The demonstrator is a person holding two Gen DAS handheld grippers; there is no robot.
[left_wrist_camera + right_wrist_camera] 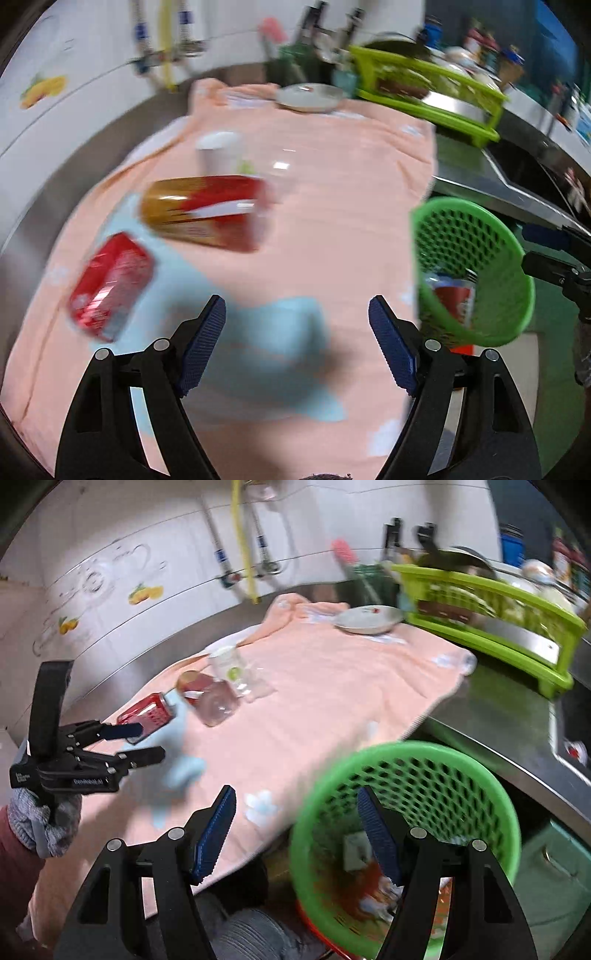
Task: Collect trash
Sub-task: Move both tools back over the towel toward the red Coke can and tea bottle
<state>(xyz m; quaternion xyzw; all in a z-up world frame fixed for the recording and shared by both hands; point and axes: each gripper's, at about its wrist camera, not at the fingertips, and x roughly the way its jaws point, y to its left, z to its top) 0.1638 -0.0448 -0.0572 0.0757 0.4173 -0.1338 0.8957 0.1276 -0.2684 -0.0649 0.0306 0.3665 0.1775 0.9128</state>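
Both claws are wide open with nothing in them. Left claw [297, 343] hangs over the peach towel [332, 221] on the desk, near a red soda can [110, 284] and a red-gold can [207, 210]. Right claw [295, 834] sits by the green basket [491, 805], trash already inside.

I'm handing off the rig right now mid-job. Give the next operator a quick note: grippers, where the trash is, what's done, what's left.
Left gripper: open, empty, over the pink cloth.
Right gripper: open, empty, above the green basket at the counter's edge.
Done: some trash already lies in the basket, a red item among it; the blur hides what exactly.
Left on the cloth: a red can on its side, a red and gold can on its side, a clear plastic bottle and a white cup.
The left gripper is the nearer one to the cans.
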